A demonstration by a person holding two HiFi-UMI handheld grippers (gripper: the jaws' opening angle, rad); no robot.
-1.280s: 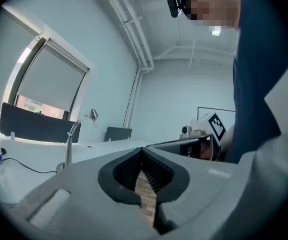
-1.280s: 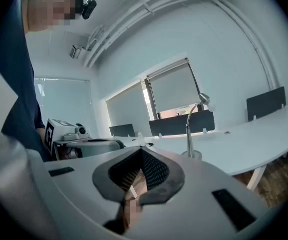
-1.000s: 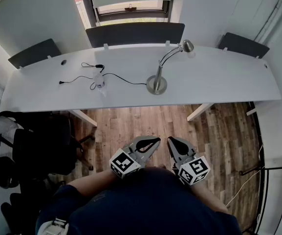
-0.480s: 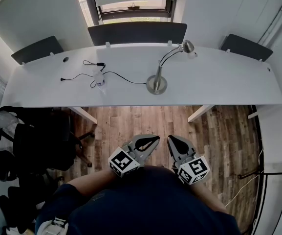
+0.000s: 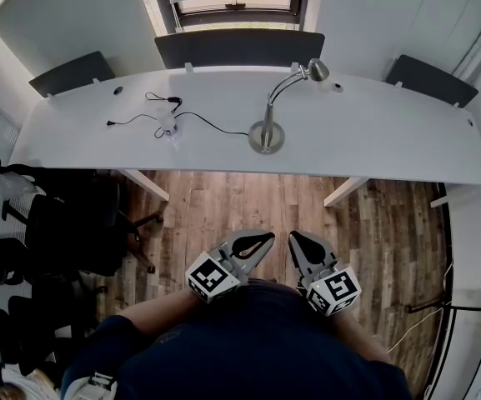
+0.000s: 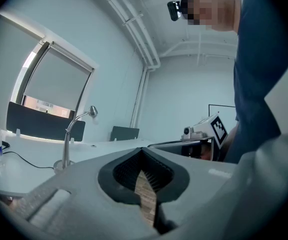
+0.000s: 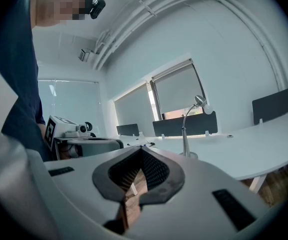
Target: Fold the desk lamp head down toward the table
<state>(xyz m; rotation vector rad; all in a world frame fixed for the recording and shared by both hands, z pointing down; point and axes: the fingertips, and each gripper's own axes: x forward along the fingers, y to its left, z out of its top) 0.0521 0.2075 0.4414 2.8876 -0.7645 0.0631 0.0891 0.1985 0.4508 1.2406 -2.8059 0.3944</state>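
While the silver gooseneck desk lamp [image 5: 267, 134] stands on the long white desk [image 5: 373, 144] with its small dome head [image 5: 318, 71] raised high on the curved neck, the person holds the left gripper [image 5: 257, 242] and right gripper [image 5: 301, 242] close to the body over the wooden floor [image 5: 240, 207], well apart from the desk. Both sets of fingers [image 6: 121, 174] are clenched on nothing, so the fold has not begun: reaching the lamp, taking its head and bending it down all remain.

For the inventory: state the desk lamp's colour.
Silver metal desk lamp, clearest in the head view.
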